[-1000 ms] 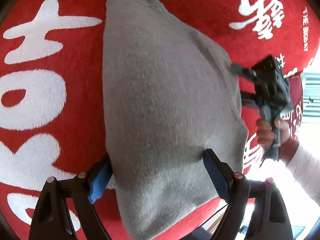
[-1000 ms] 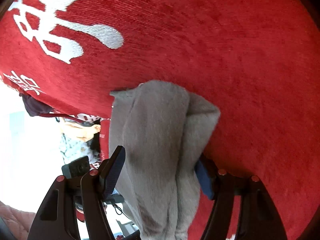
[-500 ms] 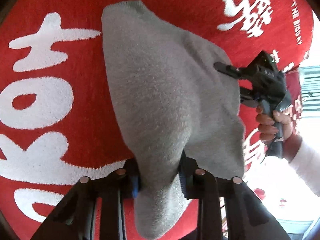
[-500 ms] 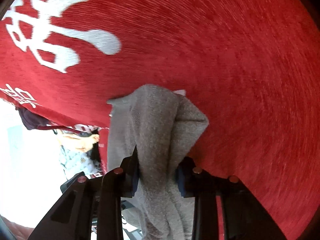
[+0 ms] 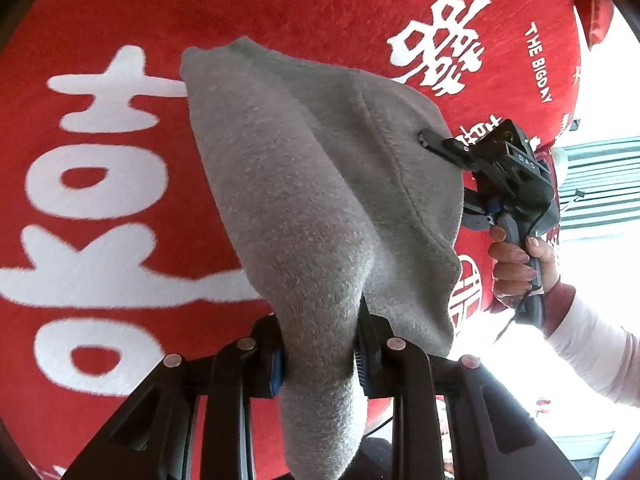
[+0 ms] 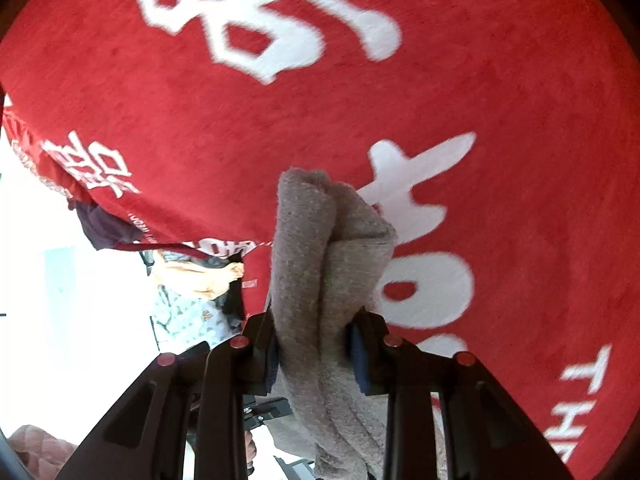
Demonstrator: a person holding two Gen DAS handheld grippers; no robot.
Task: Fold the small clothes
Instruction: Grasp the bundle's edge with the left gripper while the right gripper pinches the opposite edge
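Note:
A grey knitted garment hangs lifted above a red cloth with white characters. My left gripper is shut on a bunched near edge of the garment, its blue pads pressing the fabric from both sides. In the left wrist view, the right gripper grips the garment's right edge, held by a hand in a pale sleeve. In the right wrist view, the right gripper is shut on a folded bundle of the same grey garment, which stands up between its fingers.
The red cloth's edge drops off at the left of the right wrist view, with dark and patterned clothes lying below it. A bright area with grey slats lies past the cloth's right edge in the left wrist view.
Both grippers went from open around the garment to shut on it. Both have since risen with it, pulling the grey fabric up off the red cloth into a bunched, hanging shape.

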